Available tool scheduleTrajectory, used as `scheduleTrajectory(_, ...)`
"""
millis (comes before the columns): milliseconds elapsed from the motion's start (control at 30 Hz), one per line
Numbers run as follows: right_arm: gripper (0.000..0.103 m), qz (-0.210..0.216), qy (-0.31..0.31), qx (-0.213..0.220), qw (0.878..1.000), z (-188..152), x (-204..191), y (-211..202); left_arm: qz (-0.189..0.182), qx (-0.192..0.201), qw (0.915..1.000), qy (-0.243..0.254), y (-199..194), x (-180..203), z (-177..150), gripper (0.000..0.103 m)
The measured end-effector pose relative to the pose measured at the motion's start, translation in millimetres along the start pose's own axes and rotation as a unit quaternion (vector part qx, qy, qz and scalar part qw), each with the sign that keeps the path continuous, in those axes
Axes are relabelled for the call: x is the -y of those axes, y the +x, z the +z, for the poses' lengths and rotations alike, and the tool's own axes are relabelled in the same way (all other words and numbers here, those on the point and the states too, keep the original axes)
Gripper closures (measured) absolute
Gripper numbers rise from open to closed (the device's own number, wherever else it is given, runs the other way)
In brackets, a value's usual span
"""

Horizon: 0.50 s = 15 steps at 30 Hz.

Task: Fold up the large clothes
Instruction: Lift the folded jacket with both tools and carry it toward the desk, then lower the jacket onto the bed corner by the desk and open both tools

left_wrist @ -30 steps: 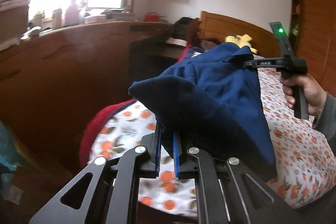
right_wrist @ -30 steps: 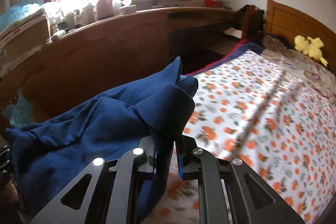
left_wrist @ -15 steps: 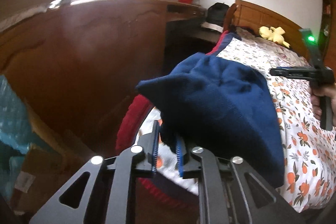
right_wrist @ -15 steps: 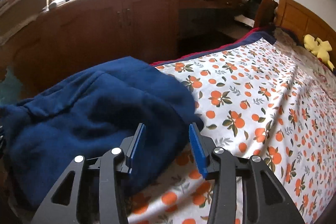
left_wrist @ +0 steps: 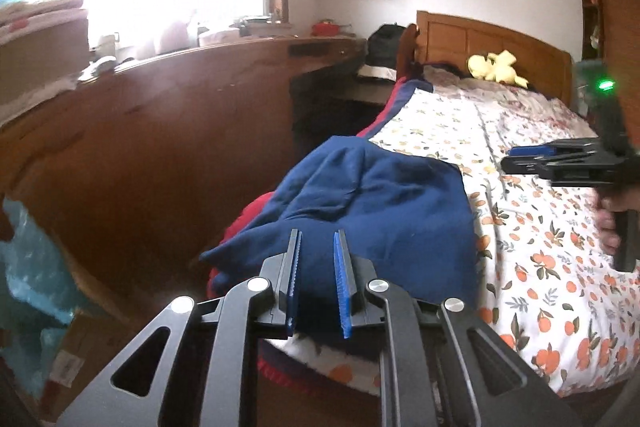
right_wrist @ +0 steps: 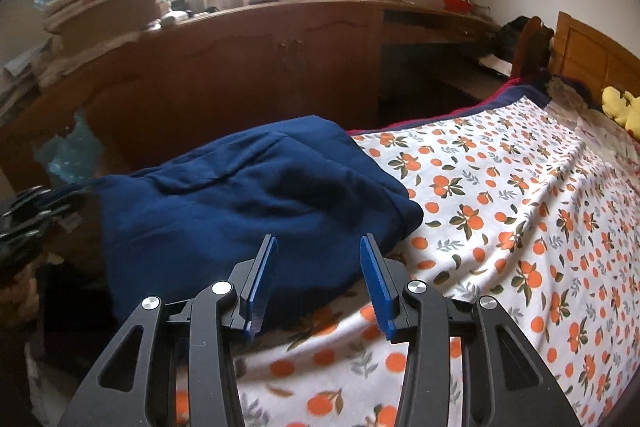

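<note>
A navy blue garment (left_wrist: 376, 211) lies bunched in a folded heap at the near left corner of the bed, partly hanging over the edge; it also shows in the right wrist view (right_wrist: 248, 203). My left gripper (left_wrist: 318, 259) is open and empty, its fingers just in front of the garment's near edge. My right gripper (right_wrist: 318, 259) is open wide and empty, just short of the garment's right side. The right gripper also shows in the left wrist view (left_wrist: 532, 157), held by a hand above the bed.
The bed has an orange-print sheet (right_wrist: 520, 227) and a wooden headboard (left_wrist: 480, 39) with a yellow soft toy (left_wrist: 496, 67). A long wooden cabinet (right_wrist: 240, 75) with bottles runs along the left. A red blanket edge (left_wrist: 256, 211) hangs beside the bed.
Both grippers held the navy garment in the air a second ago. The right one let go first, then the left, and the garment now rests on the bed.
</note>
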State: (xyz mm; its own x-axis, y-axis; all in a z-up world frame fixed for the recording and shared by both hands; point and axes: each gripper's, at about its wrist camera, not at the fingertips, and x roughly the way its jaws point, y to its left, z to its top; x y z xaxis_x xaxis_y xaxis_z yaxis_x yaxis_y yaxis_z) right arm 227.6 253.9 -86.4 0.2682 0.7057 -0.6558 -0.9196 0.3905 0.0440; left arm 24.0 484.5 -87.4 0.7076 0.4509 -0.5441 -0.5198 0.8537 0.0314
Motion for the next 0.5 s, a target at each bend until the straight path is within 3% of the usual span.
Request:
scheduleTrajectory(267,0.062,0.006,-0.001,0.035,0.999,-17.9,0.4,-62.7,0.036,-0.064,0.9971,-0.018,62.0,-28.4,-23.7,0.088)
scheduleTrajectory(433,0.062,0.003,0.007,0.055,0.998,-33.6,5.7,-100.4,0.048,-0.058,0.9967,-0.031,55.8,-31.7,-30.2,0.088)
scheduleTrajectory(467,0.062,0.001,0.010,0.059,0.998,-38.0,7.3,-109.3,0.053,-0.052,0.9968,-0.031,50.9,-28.6,-29.1,0.086)
scheduleTrajectory(500,0.062,0.000,0.013,0.063,0.998,-42.1,9.0,-117.2,0.056,-0.048,0.9968,-0.030,46.8,-26.6,-27.5,0.074)
